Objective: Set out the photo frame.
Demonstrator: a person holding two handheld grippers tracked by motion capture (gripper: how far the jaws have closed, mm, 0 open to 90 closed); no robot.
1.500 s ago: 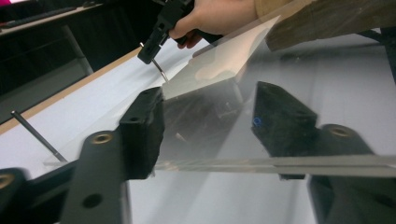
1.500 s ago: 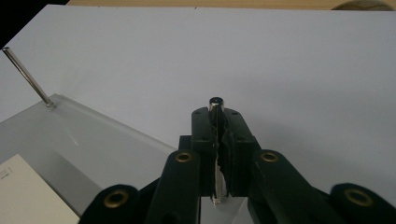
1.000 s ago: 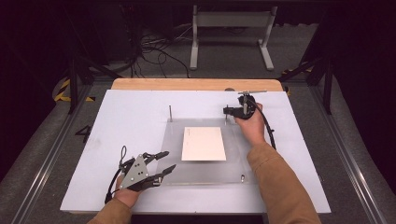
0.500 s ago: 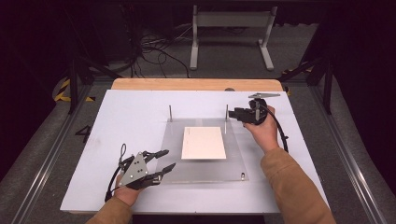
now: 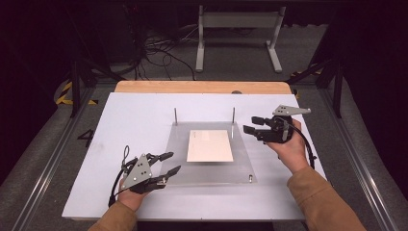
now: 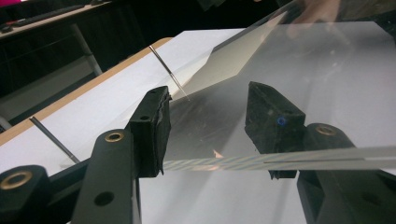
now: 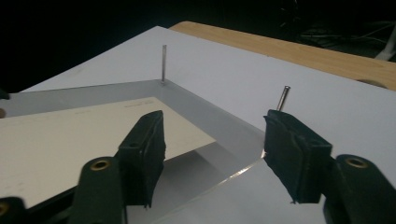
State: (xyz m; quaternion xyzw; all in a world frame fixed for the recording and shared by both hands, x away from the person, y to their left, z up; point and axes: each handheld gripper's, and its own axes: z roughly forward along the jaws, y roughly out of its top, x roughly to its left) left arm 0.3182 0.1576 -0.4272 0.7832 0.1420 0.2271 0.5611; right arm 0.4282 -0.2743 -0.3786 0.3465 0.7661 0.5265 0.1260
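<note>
Two claws are in play over one clear plate (image 5: 211, 166) lying on the white tabletop (image 5: 134, 115), a cream sheet (image 5: 210, 145) at its middle. Nearest, at seven o'clock, the left claw (image 5: 169, 162) stands half open astride the plate's near-left edge, pads apparently not pressing. Farther, at three o'clock, the right claw (image 5: 253, 124) has just been opening, with nothing between its jaws, off the plate's far-right corner. Beyond, at twelve o'clock, two pins (image 5: 234, 115) stand upright. Judgement: the plate is being seated on the pins; next, the left claw must close and steady the edge.
</note>
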